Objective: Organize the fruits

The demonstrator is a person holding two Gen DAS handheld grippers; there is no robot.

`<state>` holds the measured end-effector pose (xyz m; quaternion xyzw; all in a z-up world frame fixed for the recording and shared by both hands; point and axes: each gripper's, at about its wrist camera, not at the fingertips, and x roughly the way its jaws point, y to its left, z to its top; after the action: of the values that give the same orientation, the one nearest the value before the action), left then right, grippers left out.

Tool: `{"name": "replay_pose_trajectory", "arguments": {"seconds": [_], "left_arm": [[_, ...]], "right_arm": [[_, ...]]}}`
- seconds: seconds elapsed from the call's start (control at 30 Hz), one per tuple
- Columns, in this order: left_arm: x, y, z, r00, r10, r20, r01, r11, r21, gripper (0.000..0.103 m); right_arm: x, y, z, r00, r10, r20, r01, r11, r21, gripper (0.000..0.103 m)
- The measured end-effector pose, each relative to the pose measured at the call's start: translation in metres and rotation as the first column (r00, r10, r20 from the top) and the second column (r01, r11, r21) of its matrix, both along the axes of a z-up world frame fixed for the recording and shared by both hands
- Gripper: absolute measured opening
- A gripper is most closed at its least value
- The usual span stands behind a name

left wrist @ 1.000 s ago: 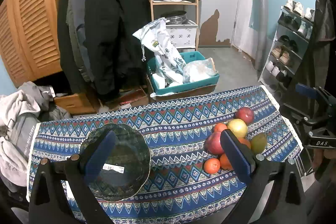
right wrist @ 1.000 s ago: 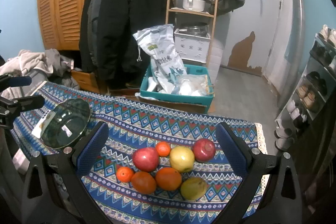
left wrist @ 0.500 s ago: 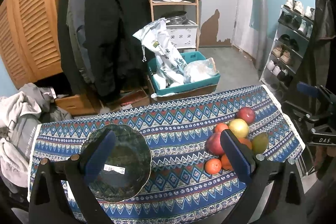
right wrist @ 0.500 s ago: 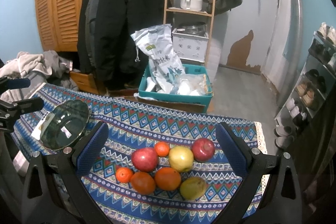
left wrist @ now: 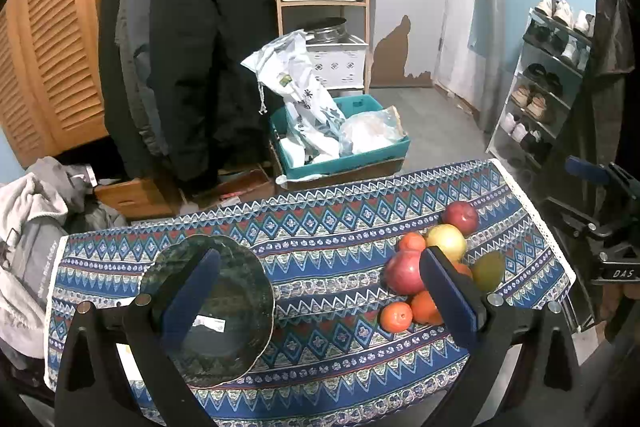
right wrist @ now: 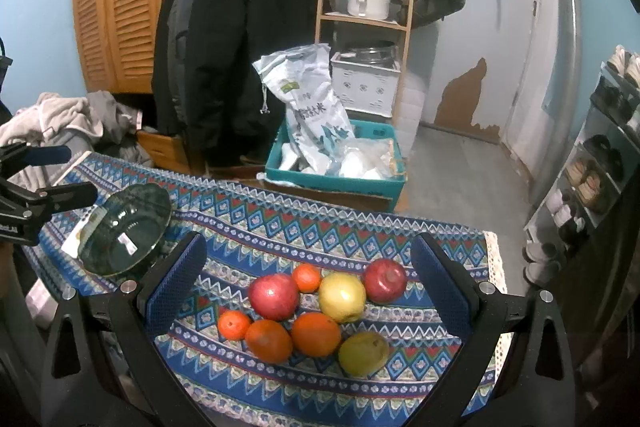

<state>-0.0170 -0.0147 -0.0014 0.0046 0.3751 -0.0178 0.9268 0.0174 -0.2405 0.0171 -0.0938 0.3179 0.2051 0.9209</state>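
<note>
Patterned tablecloth [right wrist: 280, 227]: glass plate [right wrist: 124, 231] at 9 o'clock, fruit pile [right wrist: 316, 311] at 6 o'clock; left gripper [left wrist: 320, 291] and right gripper [right wrist: 312, 279] both spread wide, empty, above the table.

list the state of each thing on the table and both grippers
glass plate: empty, flat on the cloth
fruit pile: loose on the cloth, none on the plate
left gripper: open, fingers hold nothing
right gripper: open, above the fruit, holding nothing
tablecloth: spread flat
</note>
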Motion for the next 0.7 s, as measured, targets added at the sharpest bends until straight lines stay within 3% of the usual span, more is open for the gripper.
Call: {"name": "replay_pose_trajectory", "arguments": {"seconds": [0.33,0.7], "left_arm": [[0.015,-0.019,-0.018,0.998,-0.04,-0.04,0.041,0.999,0.021,0.101],[0.048,-0.051,-0.066,0.975,-0.126,-0.183,0.131,0.991,0.016,0.101]], "right_arm": [[0.003,-0.016,-0.012,0.999,-0.014,-0.036,0.013,1.0,-0.017,0.1],[0.02,-0.044,-0.06,0.985,-0.058,-0.165,0.044,0.995,-0.091,0.1]]}}
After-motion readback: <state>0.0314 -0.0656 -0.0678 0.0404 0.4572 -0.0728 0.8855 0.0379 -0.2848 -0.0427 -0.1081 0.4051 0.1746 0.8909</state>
